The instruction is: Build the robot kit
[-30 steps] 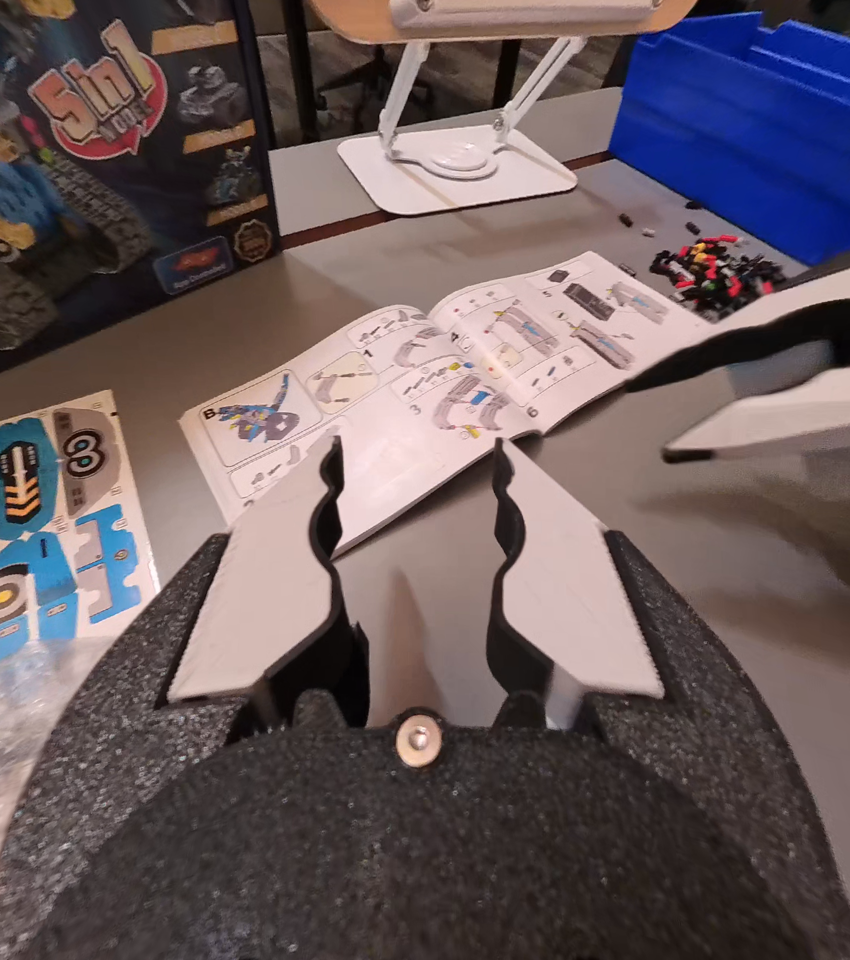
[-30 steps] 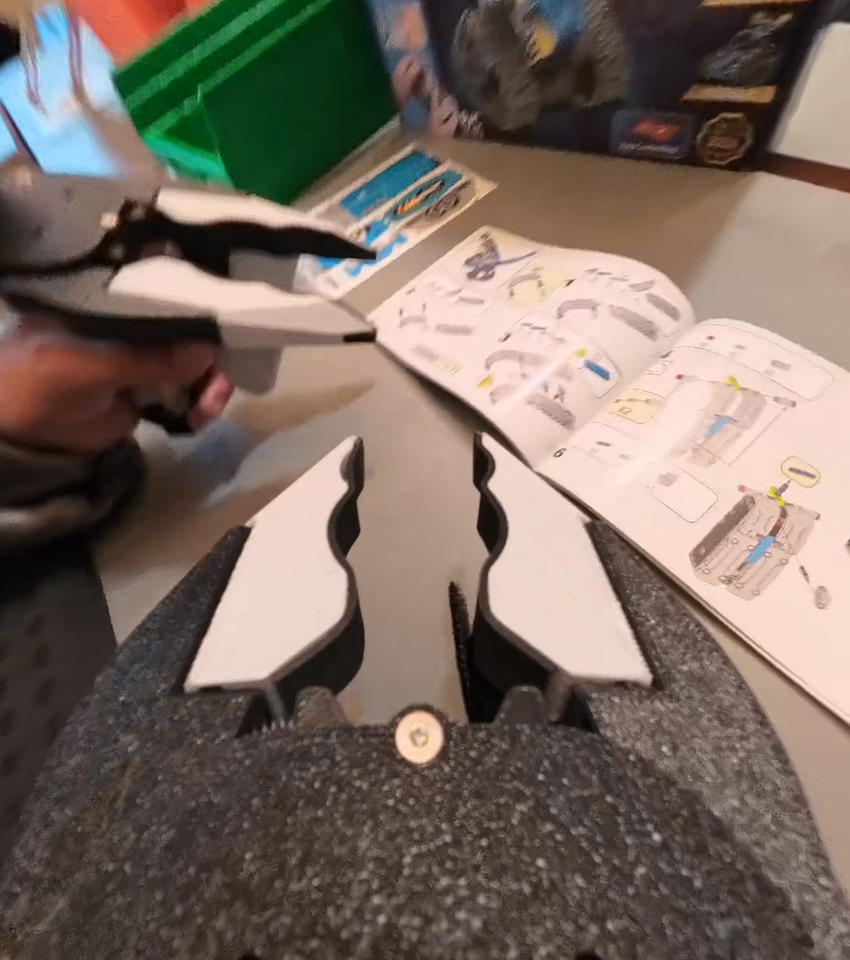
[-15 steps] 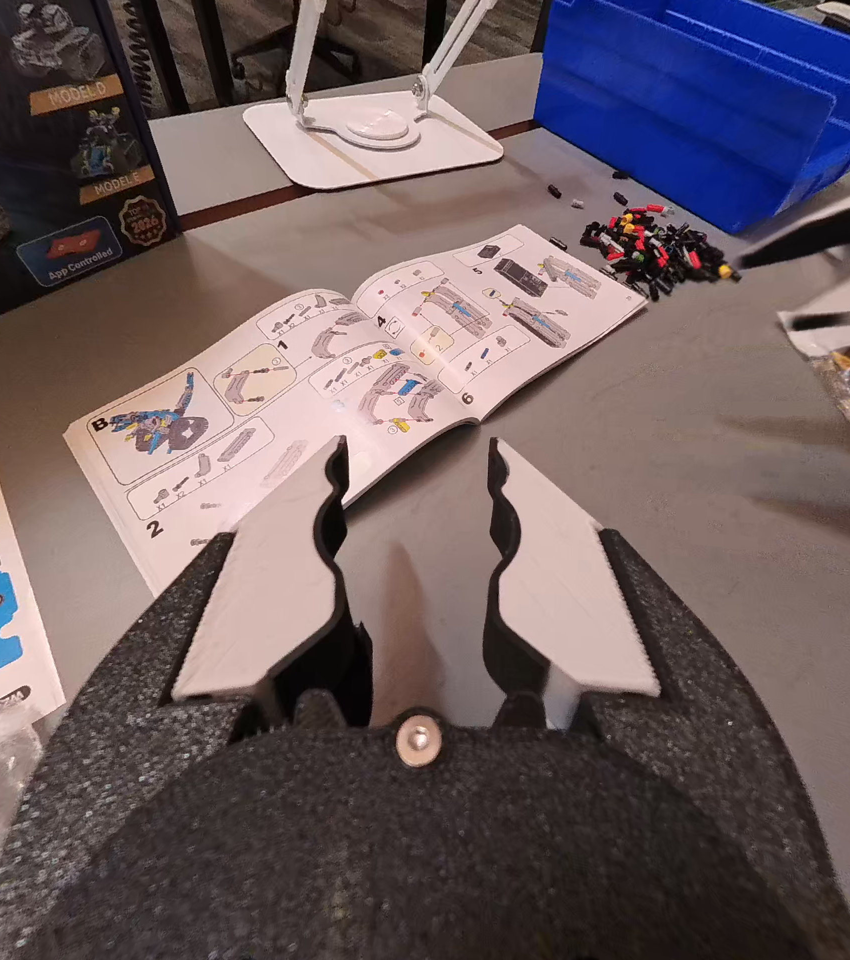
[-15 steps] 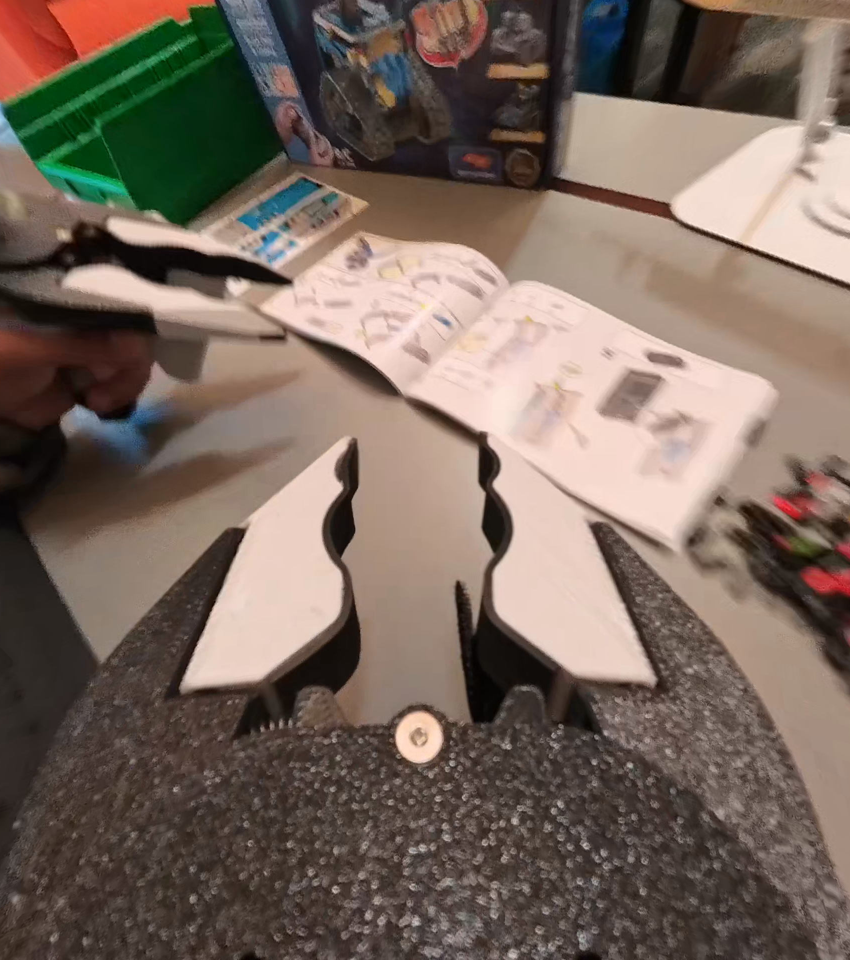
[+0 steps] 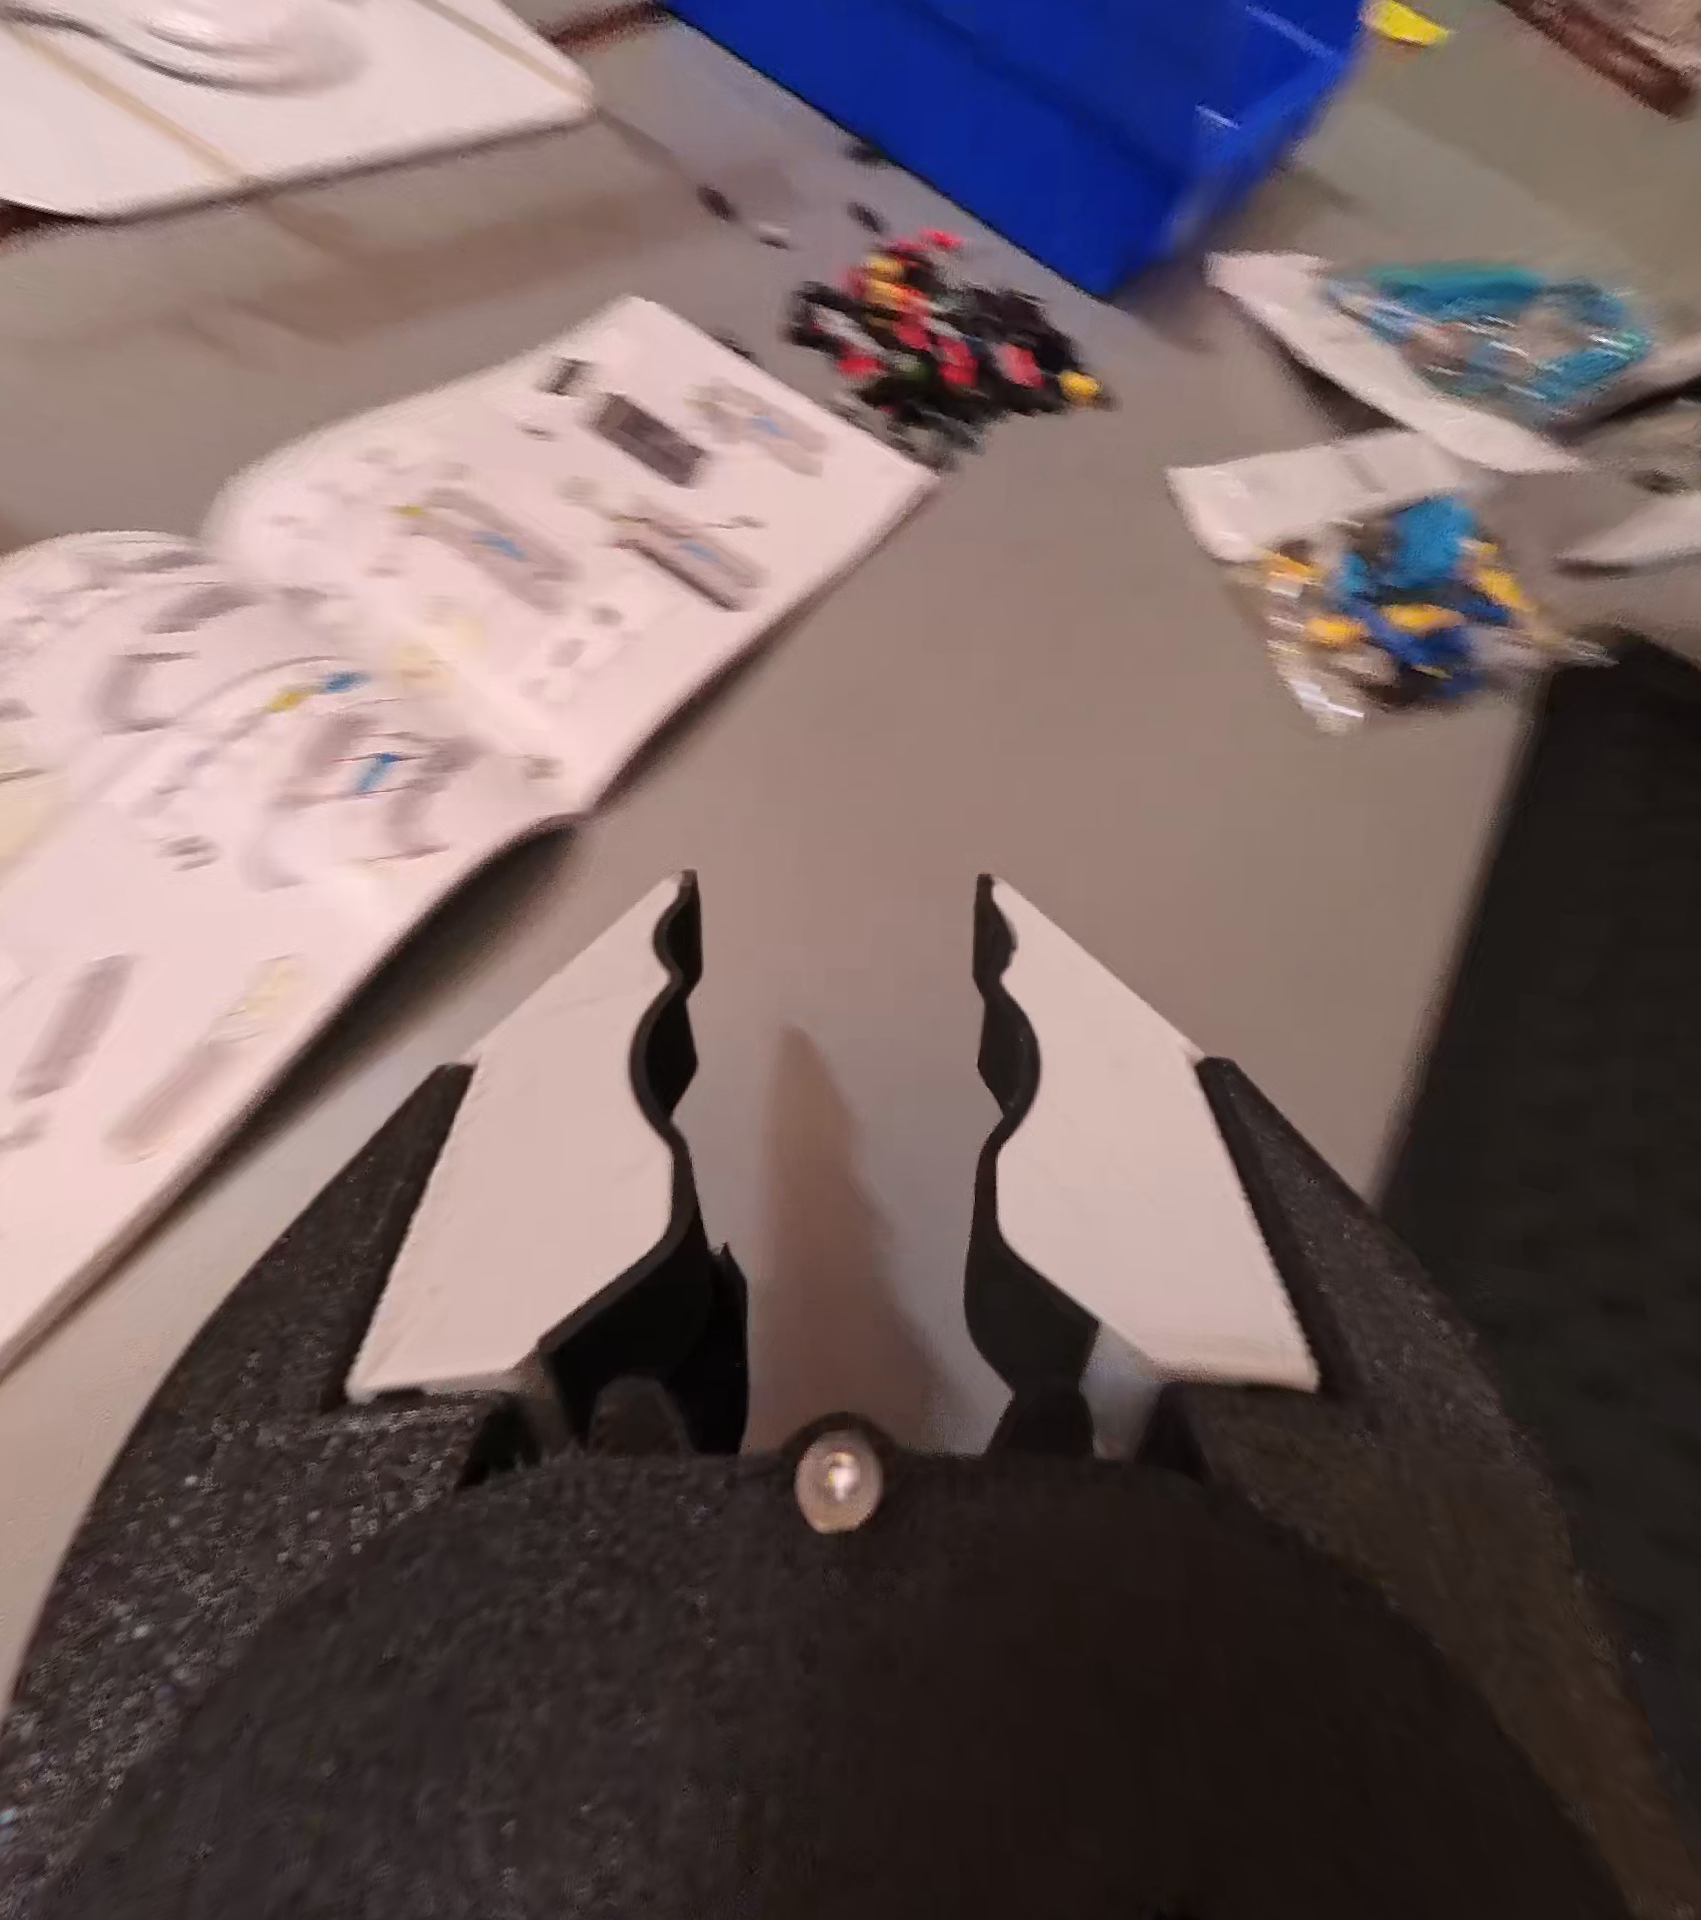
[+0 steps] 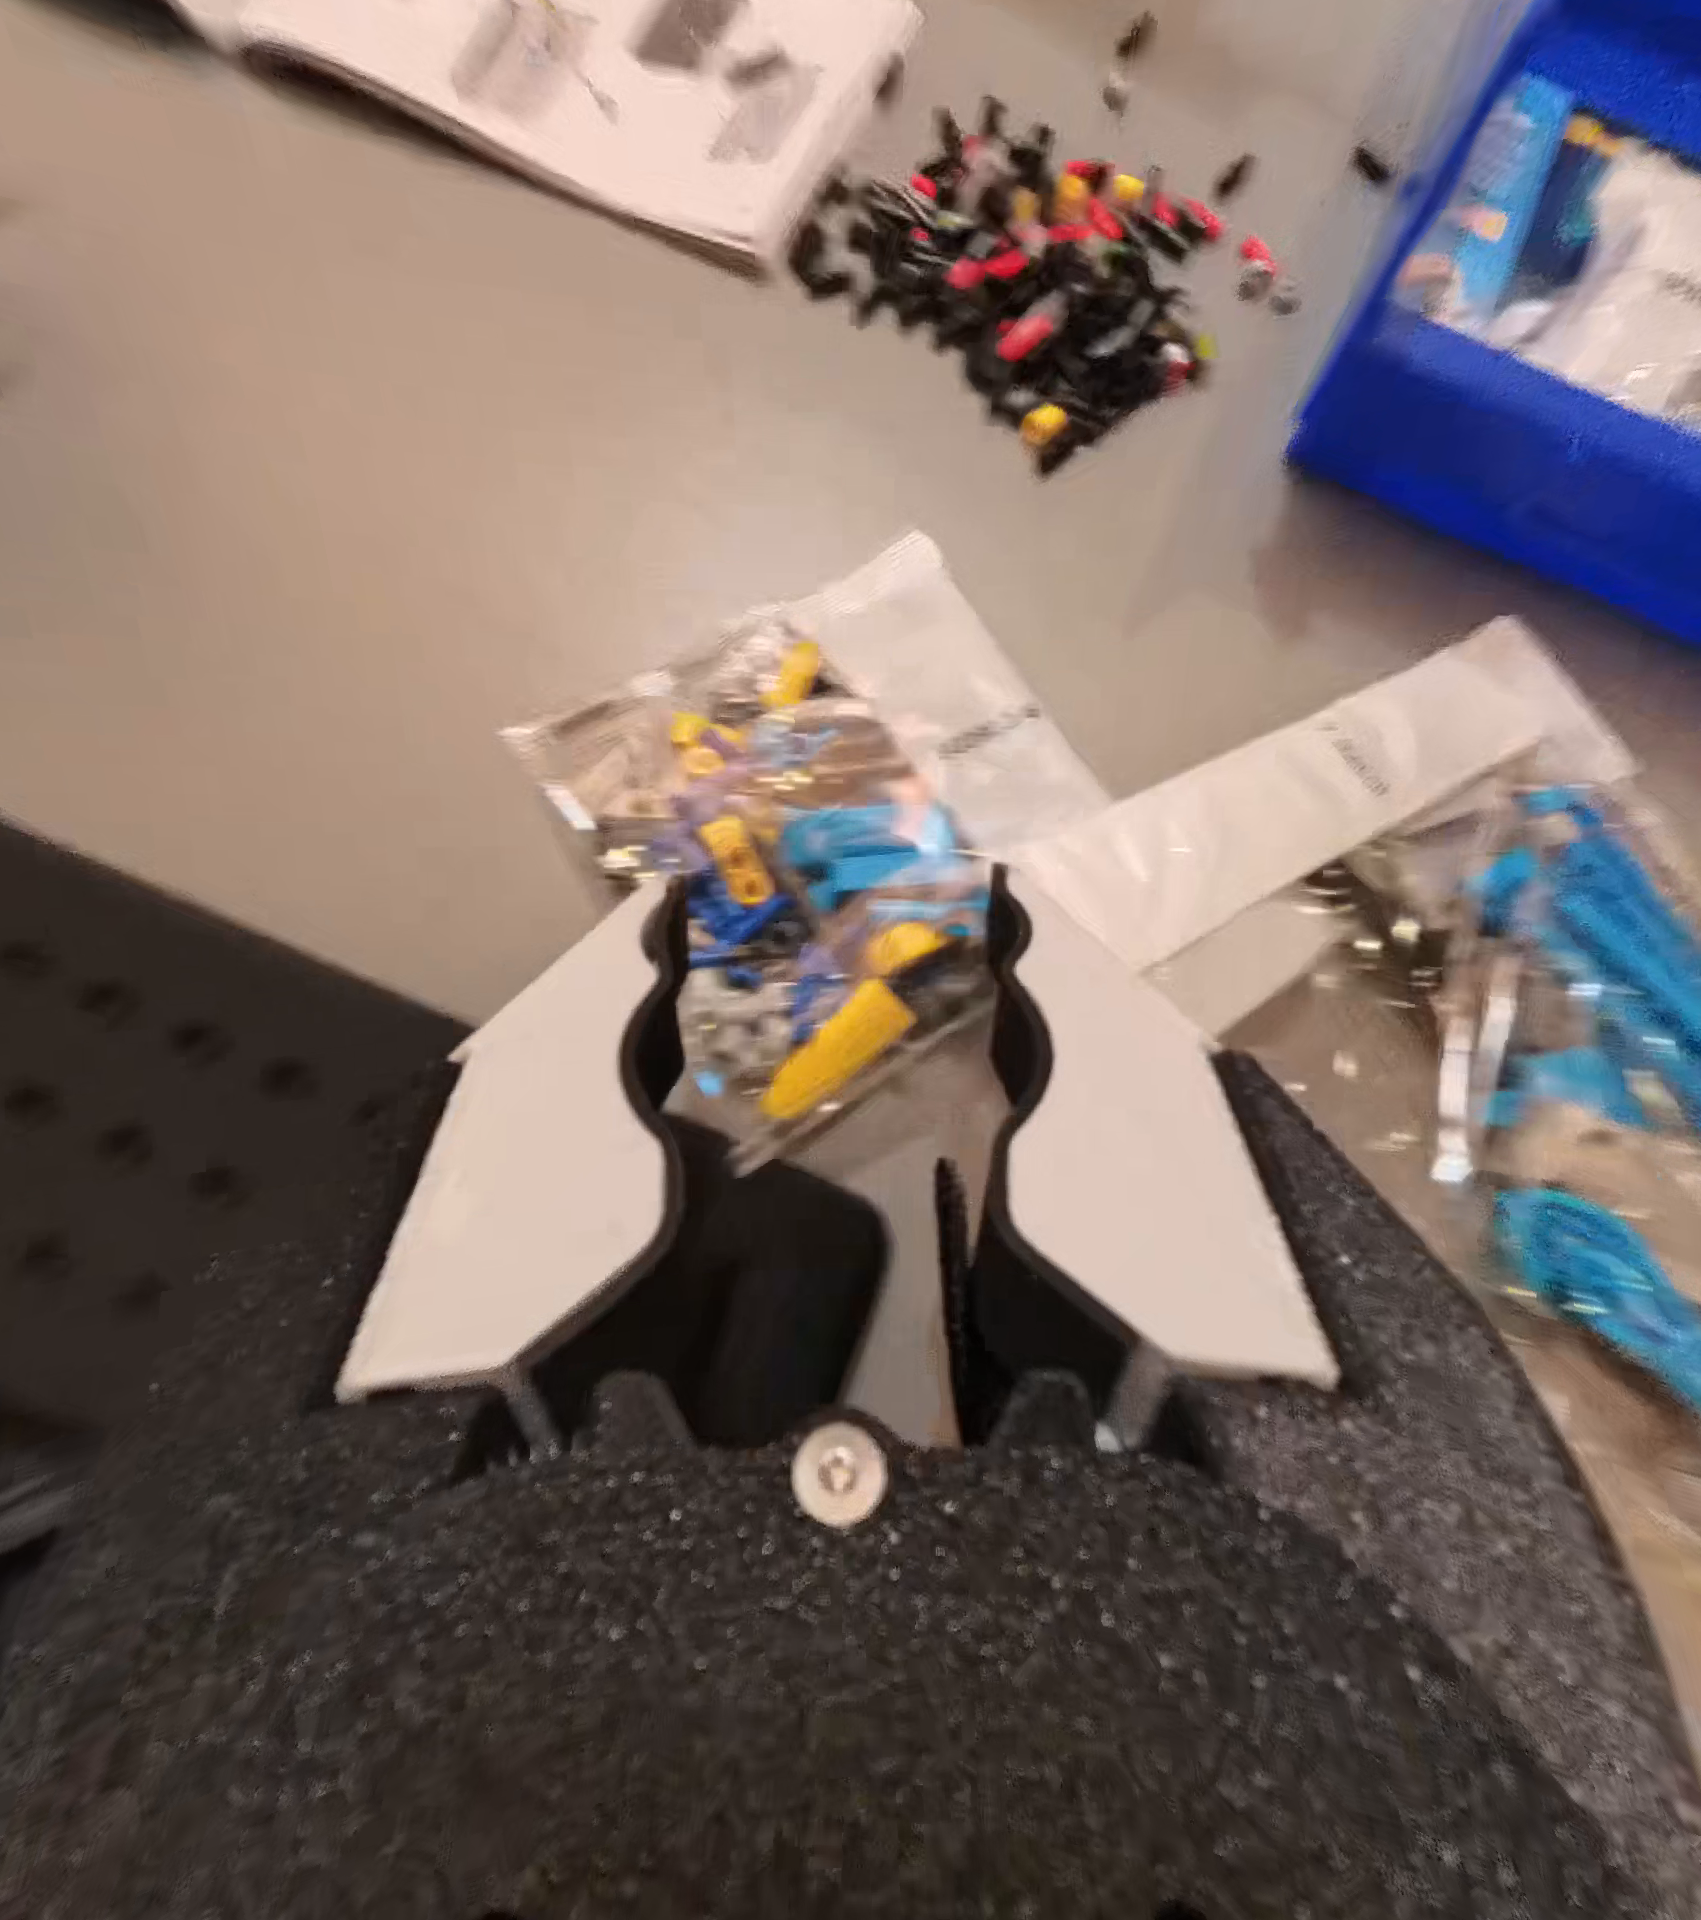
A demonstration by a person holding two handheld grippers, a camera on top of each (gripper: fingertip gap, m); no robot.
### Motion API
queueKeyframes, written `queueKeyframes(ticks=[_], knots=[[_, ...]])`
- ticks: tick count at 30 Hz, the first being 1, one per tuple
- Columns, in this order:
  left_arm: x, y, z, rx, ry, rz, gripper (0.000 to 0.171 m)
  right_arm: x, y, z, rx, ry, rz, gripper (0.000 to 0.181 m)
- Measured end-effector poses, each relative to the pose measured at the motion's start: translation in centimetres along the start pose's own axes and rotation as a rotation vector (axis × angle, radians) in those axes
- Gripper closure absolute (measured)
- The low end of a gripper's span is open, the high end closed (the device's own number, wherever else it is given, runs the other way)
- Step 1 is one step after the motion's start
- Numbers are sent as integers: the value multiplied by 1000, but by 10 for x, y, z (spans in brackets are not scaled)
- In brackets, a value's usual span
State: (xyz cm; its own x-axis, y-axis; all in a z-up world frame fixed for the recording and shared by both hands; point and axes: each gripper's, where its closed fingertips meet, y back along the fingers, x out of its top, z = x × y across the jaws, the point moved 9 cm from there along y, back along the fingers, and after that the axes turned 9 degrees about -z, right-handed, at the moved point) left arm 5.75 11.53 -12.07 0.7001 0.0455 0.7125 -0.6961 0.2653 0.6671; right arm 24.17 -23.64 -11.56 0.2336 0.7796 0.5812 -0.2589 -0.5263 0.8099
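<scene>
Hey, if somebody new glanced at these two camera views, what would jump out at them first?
Probably the right gripper, open, poised right over a clear bag of blue and yellow building pieces near the grey table's front edge. Beyond it lie a heap of small black and red connector pins and a blue bin. The left gripper, also open and empty, sits over bare table beside an open instruction booklet.
</scene>
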Motion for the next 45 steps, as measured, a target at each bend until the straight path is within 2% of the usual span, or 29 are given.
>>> queueKeyframes(ticks=[2,4,6,8,10,12,13,15,17,20,24,27,29,34,38,39,40,43,45], knots=[[9,4,27,-159,-53,-114,119,2,1,17,-115,13,-29,121],[16,10,49,-226,-116,-219,118,-7,14,34,-84,-22,-21,119],[22,14,70,-265,-188,-250,119,-31,22,48,-99,-19,-108,116],[28,6,90,-315,-268,-319,119,-56,19,62,-197,34,-230,120],[34,-17,106,-277,-389,-430,120,-67,11,75,-319,105,-242,151],[45,-49,126,-283,-501,-482,134,-69,10,81,-337,152,-240,179],[50,-69,138,-311,-532,-507,138,-64,18,86,-398,163,-218,181],[63,-111,159,-342,-575,-514,138,-49,50,99,-478,117,-104,181],[74,-150,173,-292,-619,-495,138,-36,95,118,-536,7,5,181],[86,-187,192,-232,-648,-474,139,-26,172,130,-668,-74,145,181],[102,-215,212,-167,-683,-445,140,-31,275,97,-770,-35,296,181],[120,-239,222,-137,-642,-427,140,-46,317,62,-732,13,364,181],[135,-258,229,-108,-594,-416,140,-56,322,43,-699,41,349,181],[168,-297,231,-29,-520,-411,140,-76,303,21,-609,24,309,181],[169,-295,230,-56,-496,-422,139,-82,284,15,-548,4,293,181],[166,-290,231,-88,-512,-415,130,-83,281,14,-544,4,292,181],[166,-284,233,-133,-528,-381,114,-83,279,13,-533,4,298,181],[179,-271,230,-194,-634,-230,99,-83,271,12,-492,-1,311,181],[191,-277,228,-253,-708,-201,80,-84,266,11,-464,2,311,181]])
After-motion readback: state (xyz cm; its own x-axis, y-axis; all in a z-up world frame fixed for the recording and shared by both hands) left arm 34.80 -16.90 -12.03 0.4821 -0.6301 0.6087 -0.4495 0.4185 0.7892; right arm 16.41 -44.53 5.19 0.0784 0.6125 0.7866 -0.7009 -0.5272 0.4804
